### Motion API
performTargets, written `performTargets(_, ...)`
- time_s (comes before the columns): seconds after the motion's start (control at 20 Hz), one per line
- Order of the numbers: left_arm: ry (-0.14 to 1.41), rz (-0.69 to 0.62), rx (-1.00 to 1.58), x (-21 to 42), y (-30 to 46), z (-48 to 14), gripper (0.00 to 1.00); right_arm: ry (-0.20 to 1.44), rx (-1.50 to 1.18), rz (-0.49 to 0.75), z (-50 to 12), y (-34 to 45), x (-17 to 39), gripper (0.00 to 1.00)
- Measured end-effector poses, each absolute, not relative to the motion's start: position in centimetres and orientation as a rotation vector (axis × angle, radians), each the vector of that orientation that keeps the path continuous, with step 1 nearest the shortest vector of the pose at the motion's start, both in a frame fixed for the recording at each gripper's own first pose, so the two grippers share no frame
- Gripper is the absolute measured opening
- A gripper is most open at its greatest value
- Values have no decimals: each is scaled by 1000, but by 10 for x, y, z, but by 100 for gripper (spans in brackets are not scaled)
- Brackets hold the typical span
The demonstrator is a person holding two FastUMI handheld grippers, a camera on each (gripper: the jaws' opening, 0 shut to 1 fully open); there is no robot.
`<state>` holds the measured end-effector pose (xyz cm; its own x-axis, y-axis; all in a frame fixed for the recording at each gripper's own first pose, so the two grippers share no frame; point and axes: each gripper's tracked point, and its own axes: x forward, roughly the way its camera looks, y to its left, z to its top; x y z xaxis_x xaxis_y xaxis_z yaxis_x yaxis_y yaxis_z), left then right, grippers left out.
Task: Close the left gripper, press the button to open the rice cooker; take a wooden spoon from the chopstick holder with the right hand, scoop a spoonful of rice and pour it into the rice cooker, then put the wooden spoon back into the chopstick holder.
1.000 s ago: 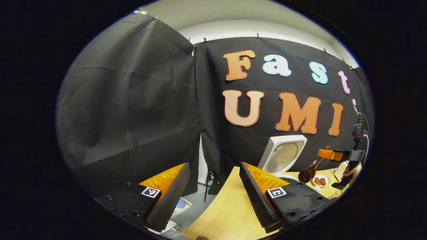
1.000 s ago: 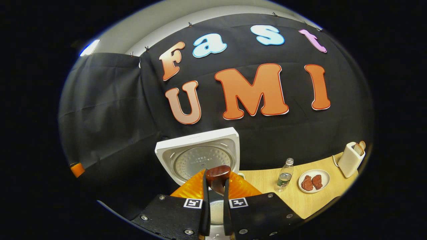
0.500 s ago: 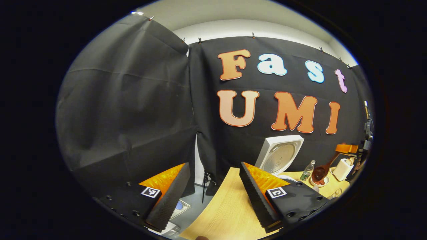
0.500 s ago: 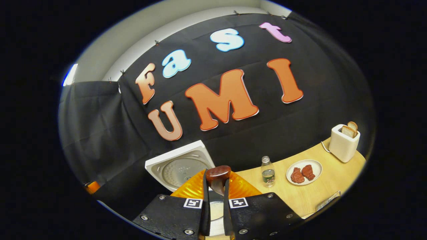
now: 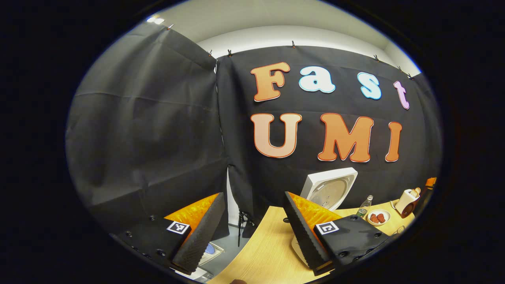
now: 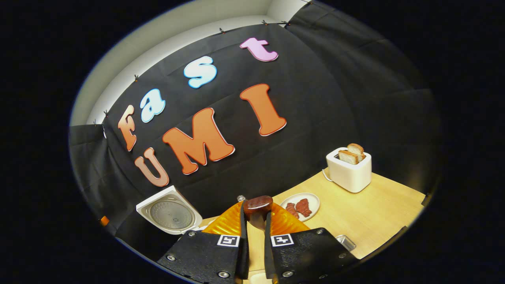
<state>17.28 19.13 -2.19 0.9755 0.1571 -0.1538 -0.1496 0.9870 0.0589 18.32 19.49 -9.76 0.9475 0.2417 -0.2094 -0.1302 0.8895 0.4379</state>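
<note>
My right gripper (image 6: pixel 255 225) is shut on the dark wooden spoon (image 6: pixel 257 205), whose rounded end sticks up between the fingers. It hangs above the table, with the plate of meat just beyond. The white rice cooker stands at the lower left with its lid (image 6: pixel 169 215) raised. In the left gripper view, my left gripper (image 5: pixel 252 232) is open and holds nothing. The cooker's open lid (image 5: pixel 329 191) rises behind its right finger. Far right, the spoon's bowl (image 5: pixel 408 209) hangs in front of the toaster.
On the wooden table (image 6: pixel 378 213) stand a white toaster (image 6: pixel 349 173) with bread, a plate of meat (image 6: pixel 300 205) and a small metal container (image 6: pixel 346 241). A water bottle (image 5: pixel 365 204) stands beside the cooker. The table's left edge (image 5: pixel 252 236) drops to the floor.
The right gripper has swung right with the spoon, away from above the cooker toward the plate and toaster. The left gripper stays open and has turned only slightly.
</note>
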Motion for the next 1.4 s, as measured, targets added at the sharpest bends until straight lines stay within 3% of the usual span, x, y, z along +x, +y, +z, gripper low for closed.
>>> performTargets(0.5,143,144,44,192,129,-16,100,372,508,112,-176,92,180,15)
performTargets(1.0,156,140,62,206,93,-12,100,536,533,135,-271,96,181,15)
performTargets(1.2,139,111,90,210,81,-7,100,531,581,119,-278,87,185,15)
performTargets(1.4,154,70,69,212,63,-12,100,561,549,58,-289,72,178,26)
